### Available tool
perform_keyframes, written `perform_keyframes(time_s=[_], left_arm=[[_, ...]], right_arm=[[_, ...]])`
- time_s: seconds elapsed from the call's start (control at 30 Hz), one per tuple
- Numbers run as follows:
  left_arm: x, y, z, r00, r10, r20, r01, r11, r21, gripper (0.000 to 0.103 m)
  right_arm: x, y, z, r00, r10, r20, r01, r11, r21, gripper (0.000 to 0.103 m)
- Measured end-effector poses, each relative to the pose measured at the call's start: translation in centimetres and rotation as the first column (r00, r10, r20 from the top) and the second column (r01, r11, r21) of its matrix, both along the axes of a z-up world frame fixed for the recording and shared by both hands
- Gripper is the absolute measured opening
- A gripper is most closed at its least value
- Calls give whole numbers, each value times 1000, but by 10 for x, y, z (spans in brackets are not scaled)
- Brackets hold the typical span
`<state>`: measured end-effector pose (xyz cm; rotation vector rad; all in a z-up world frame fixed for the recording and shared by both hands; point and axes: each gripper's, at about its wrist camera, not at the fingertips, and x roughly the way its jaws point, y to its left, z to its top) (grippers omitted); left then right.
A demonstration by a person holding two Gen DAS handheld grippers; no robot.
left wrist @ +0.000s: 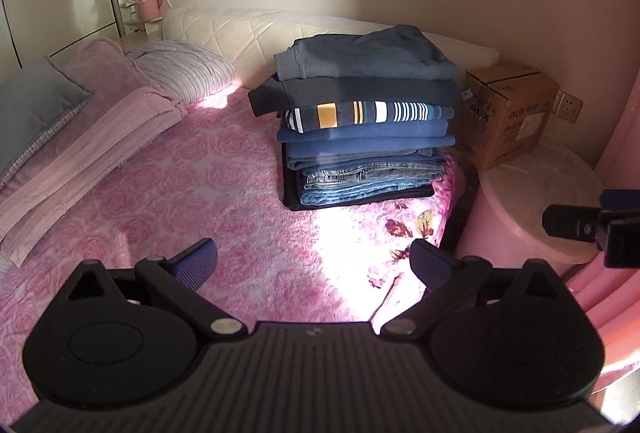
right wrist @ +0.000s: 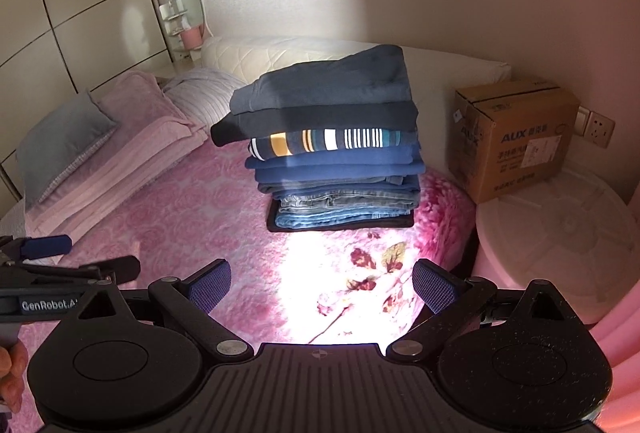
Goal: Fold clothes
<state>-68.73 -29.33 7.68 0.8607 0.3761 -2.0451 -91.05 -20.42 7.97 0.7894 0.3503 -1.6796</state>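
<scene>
A tall stack of folded clothes (left wrist: 362, 121) stands on the pink rose-patterned bedspread (left wrist: 192, 193), near the bed's right edge; it also shows in the right wrist view (right wrist: 332, 149). Jeans lie at the bottom, blue tops above, a striped top in the middle, grey-blue tops at the top. My left gripper (left wrist: 314, 265) is open and empty, held above the bedspread in front of the stack. My right gripper (right wrist: 322, 287) is open and empty, also short of the stack. The left gripper shows at the left edge of the right wrist view (right wrist: 76, 259).
Folded pink blankets (left wrist: 84, 137) and pillows (left wrist: 180, 73) lie at the bed's left. A padded cream headboard (left wrist: 256, 33) runs behind. A cardboard box (right wrist: 516, 137) sits on a round pink side table (right wrist: 560, 233) to the right. A wardrobe (right wrist: 72, 13) stands at left.
</scene>
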Motion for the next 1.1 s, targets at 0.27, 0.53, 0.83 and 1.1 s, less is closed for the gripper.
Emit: perform_keyframes(time_s=[0.27, 0.53, 0.83, 1.1], left_arm=[[-4, 5, 3, 999, 24, -23, -24, 1000, 14, 101], [-7, 4, -2, 999, 45, -20, -45, 999, 23, 101], [-12, 7, -5, 999, 49, -1, -48, 999, 23, 101], [-14, 6, -5, 998, 59, -7, -59, 998, 25, 101]], right_arm=[[-3, -1, 1, 999, 13, -29, -13, 1000, 22, 100], [-4, 1, -2, 997, -16, -69, 20, 998, 51, 100], [-2, 4, -6, 997, -33, -75, 37, 998, 49, 100], [-1, 3, -6, 996, -37, -78, 40, 998, 38, 100]])
